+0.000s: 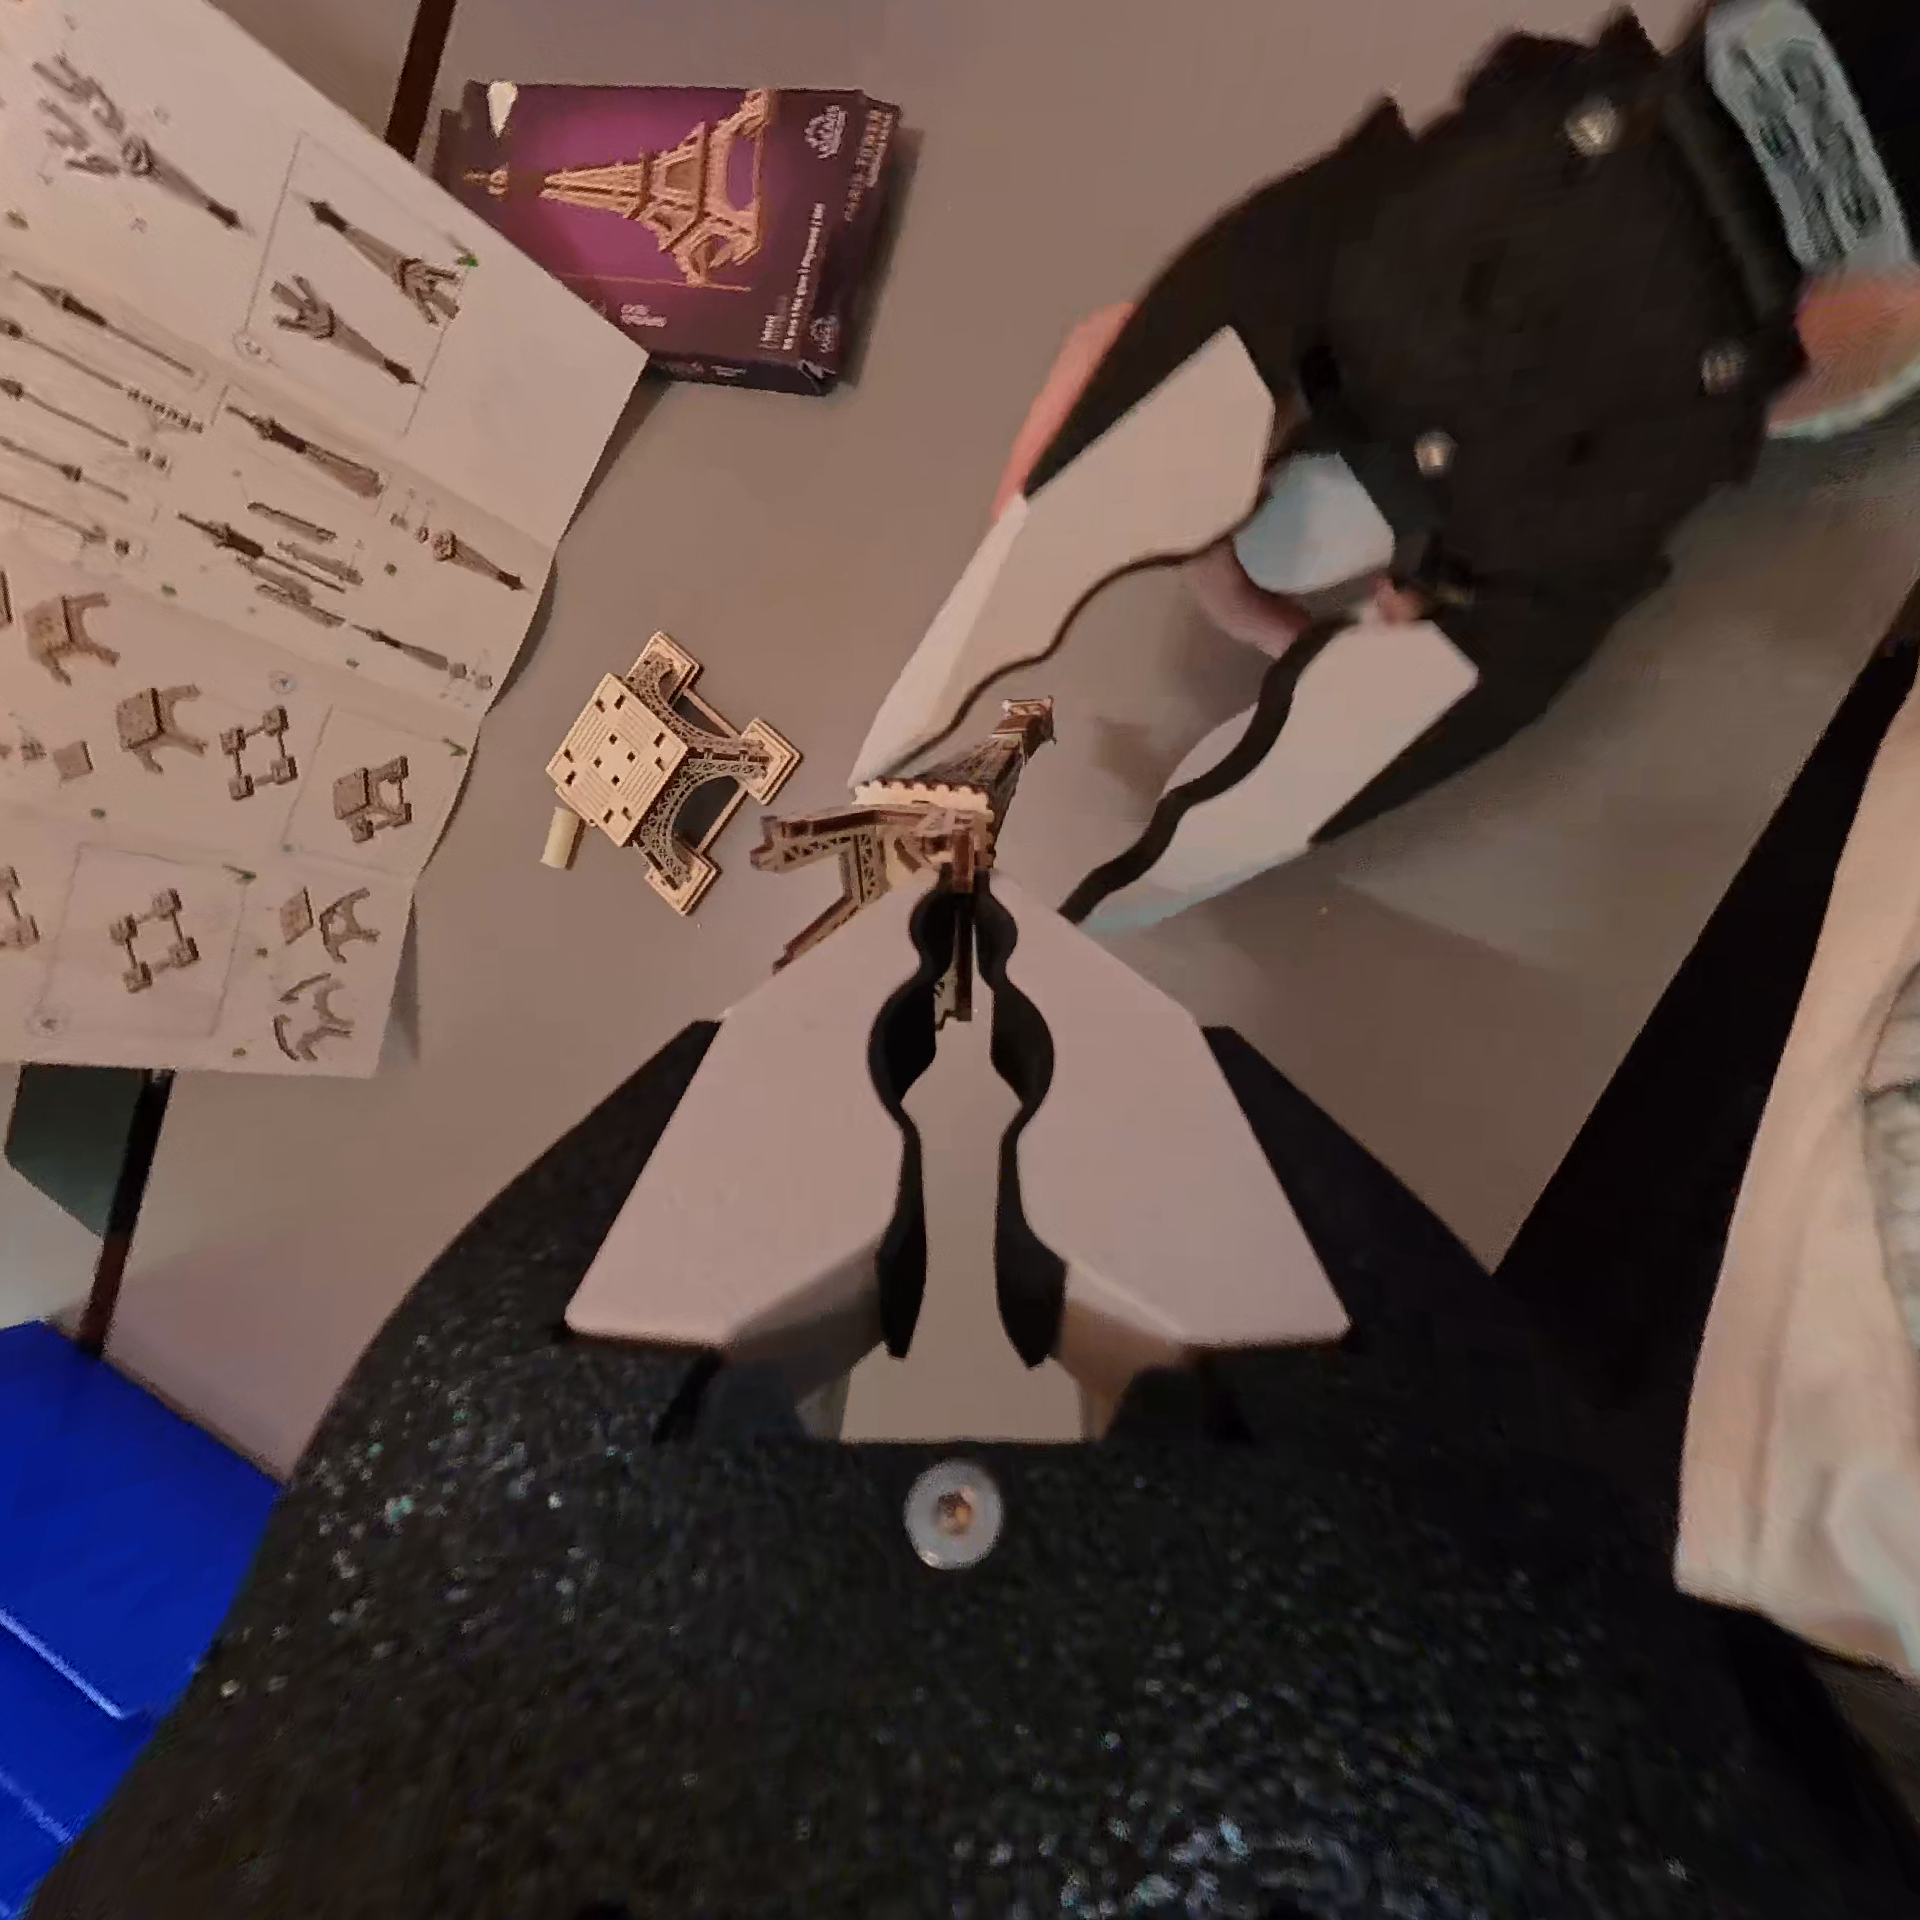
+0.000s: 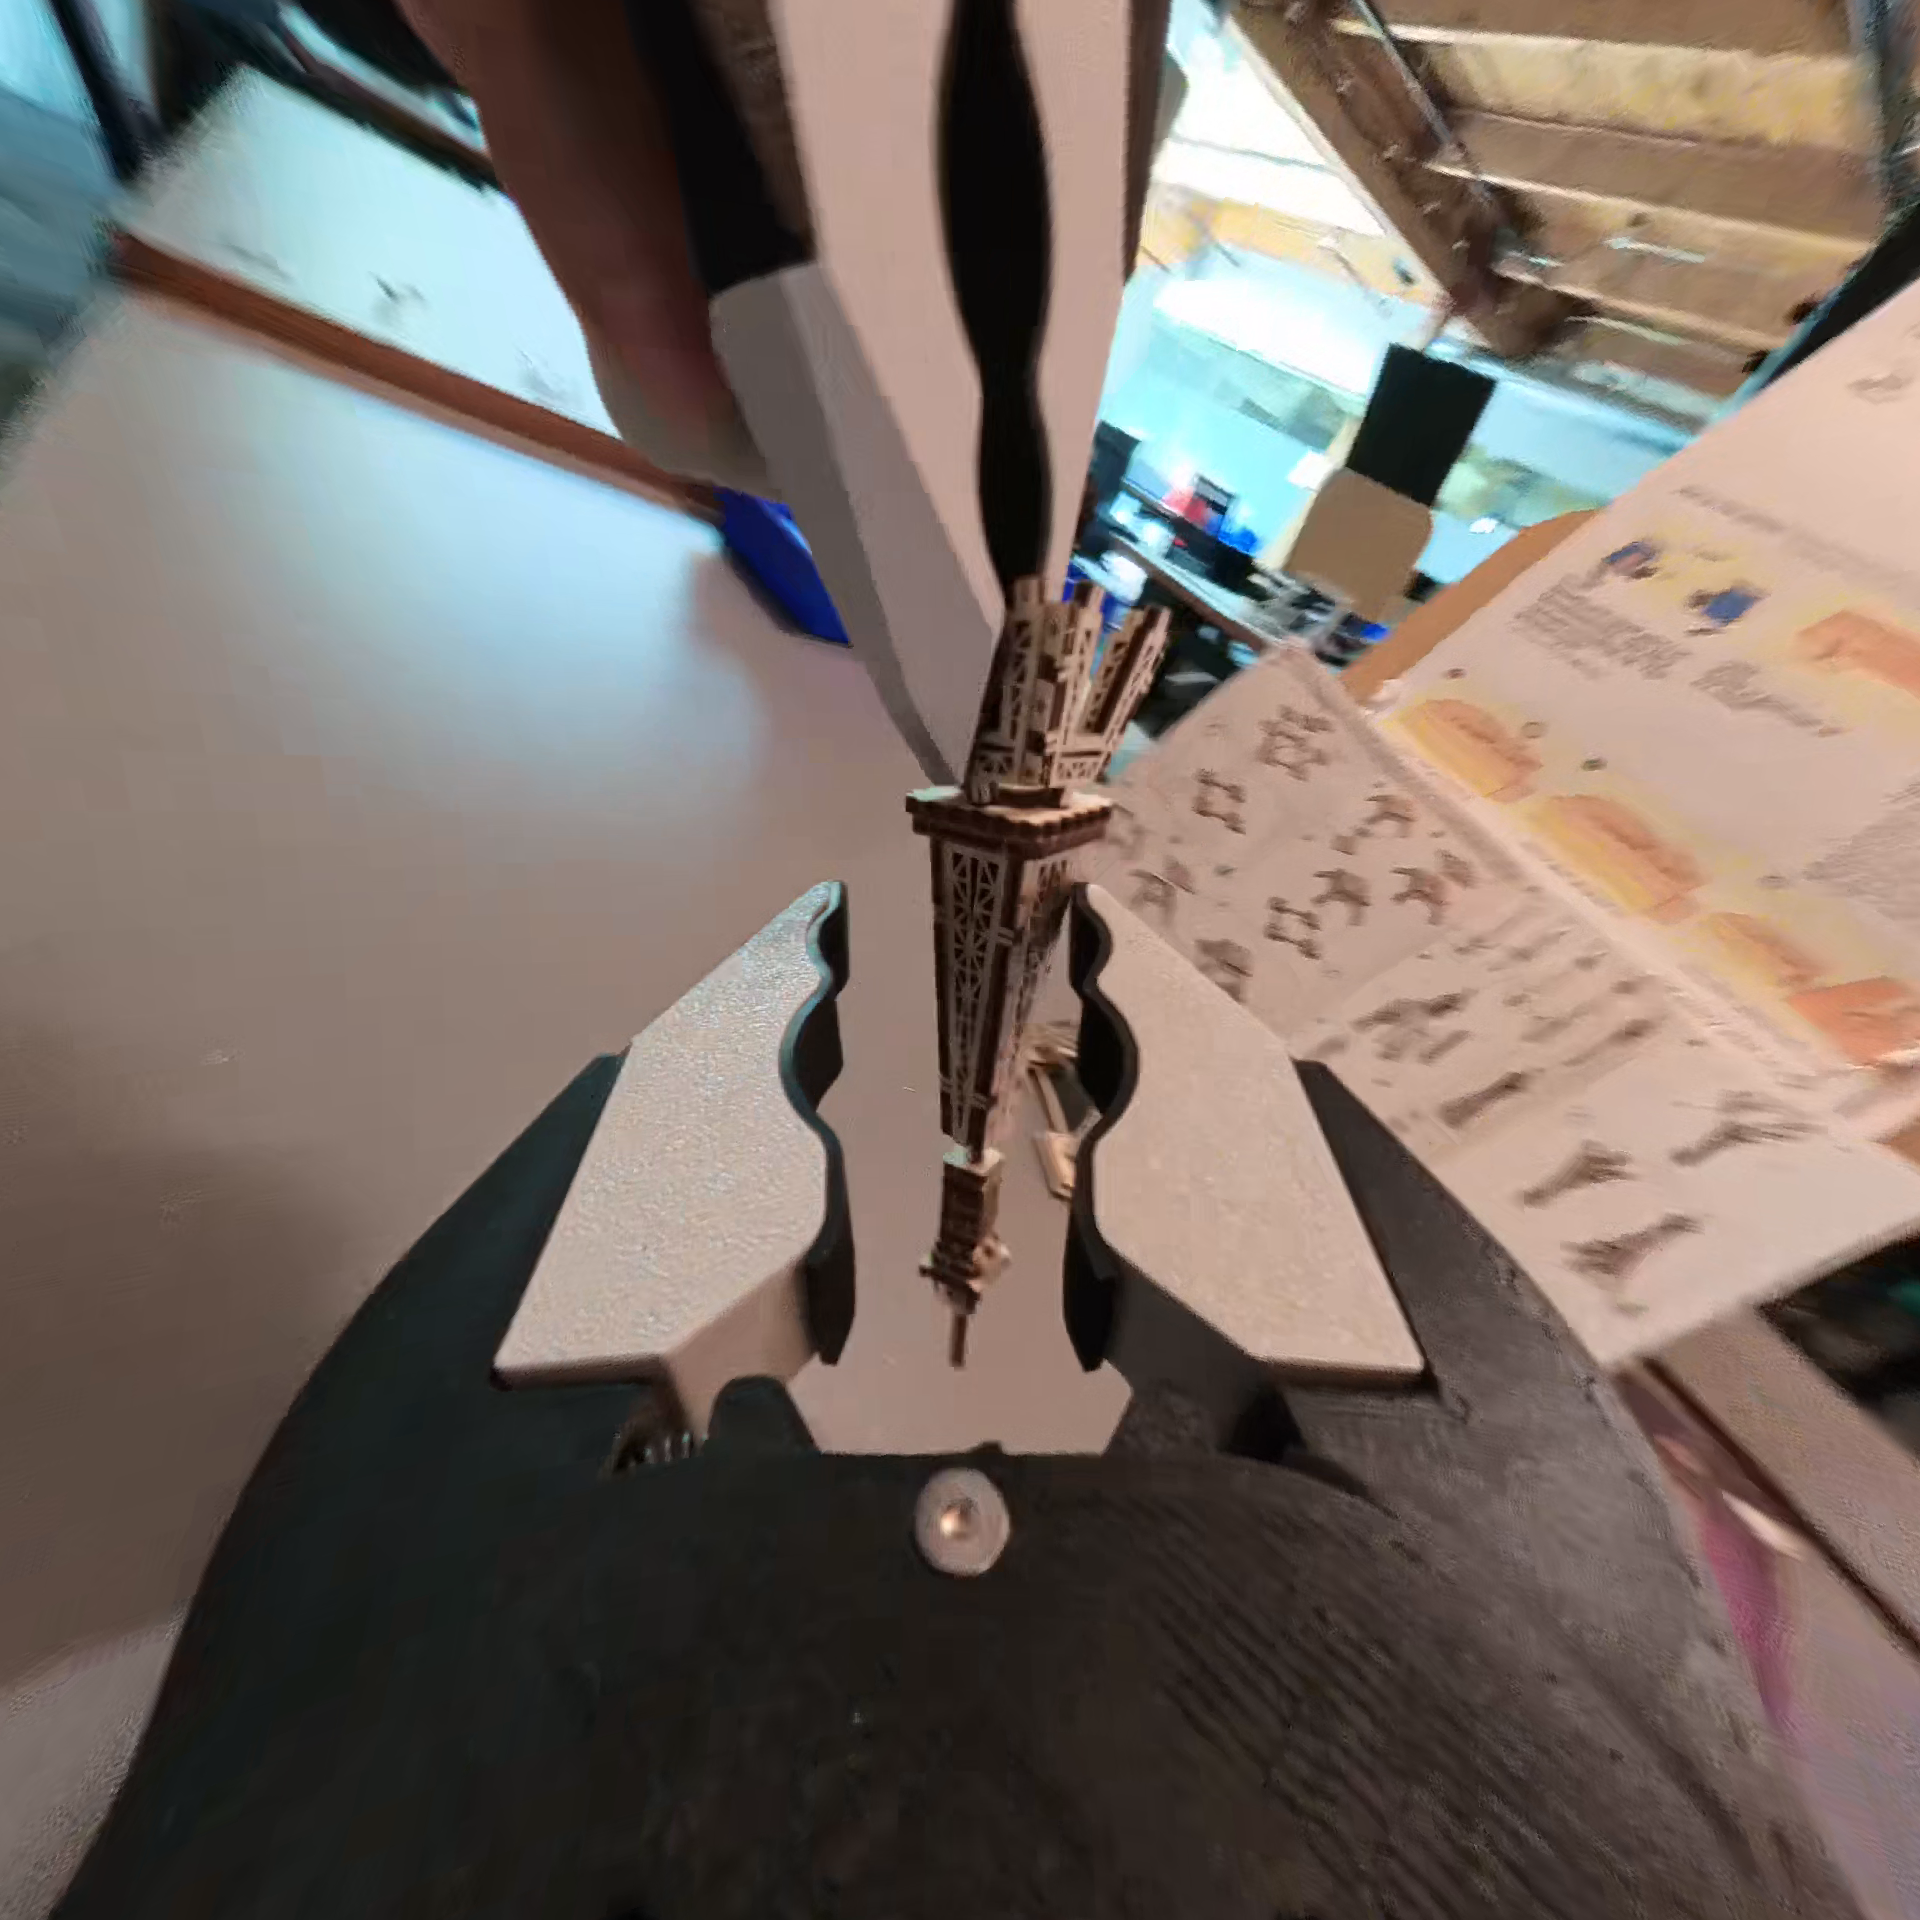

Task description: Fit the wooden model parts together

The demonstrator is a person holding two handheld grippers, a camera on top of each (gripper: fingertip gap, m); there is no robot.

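— How are the grippers set?
— The left gripper (image 1: 951,914) is closed on the leg end of the wooden tower section (image 1: 914,831), held above the table (image 1: 1247,987). The right gripper (image 2: 961,935) is spread wide; the spire is flanked by its fingers, contact unclear.
— And the base?
— The wooden base (image 1: 665,769) is laid mid-table, beside the instruction sheet (image 1: 260,520).

print on the purple box (image 1: 681,223) and instruction sheet (image 1: 239,582) is illegible.
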